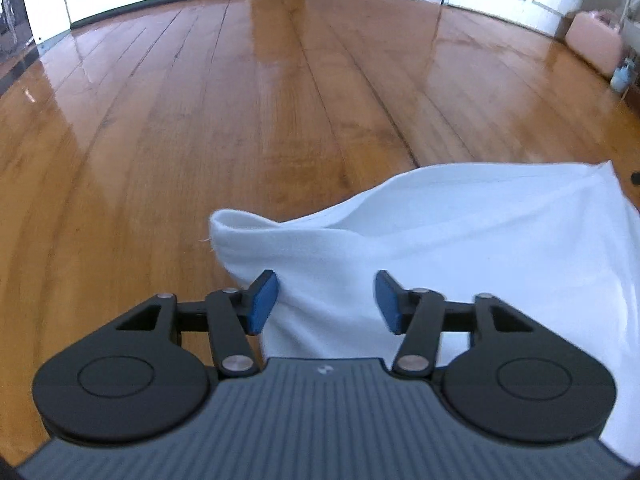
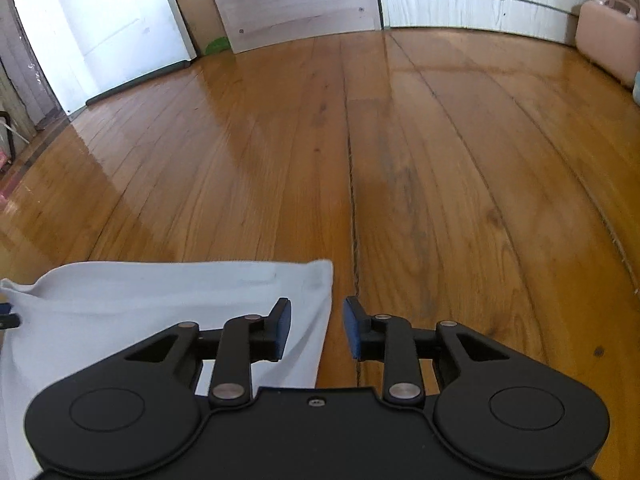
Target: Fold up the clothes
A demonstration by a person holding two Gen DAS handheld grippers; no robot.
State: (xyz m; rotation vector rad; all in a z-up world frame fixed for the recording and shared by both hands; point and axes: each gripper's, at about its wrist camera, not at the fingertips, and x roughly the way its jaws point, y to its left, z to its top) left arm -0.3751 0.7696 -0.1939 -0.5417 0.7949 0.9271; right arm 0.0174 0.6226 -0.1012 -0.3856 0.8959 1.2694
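A white garment [image 1: 460, 240] lies on the wooden floor, its near-left corner curled up in a fold. My left gripper [image 1: 326, 304] is open over that left part, with the cloth showing between its blue pads. In the right wrist view the same white garment [image 2: 160, 300] lies at lower left. My right gripper [image 2: 316, 330] is open above the garment's right edge, its left pad over the cloth and its right pad over bare floor. Neither gripper holds anything.
The glossy wooden floor [image 2: 400, 160] stretches ahead. White cupboard doors [image 2: 480, 0] and a white appliance [image 2: 100, 32] stand along the far wall. A pink case [image 2: 608, 36] sits at the far right, and a cardboard box [image 2: 200, 16] stands between the units.
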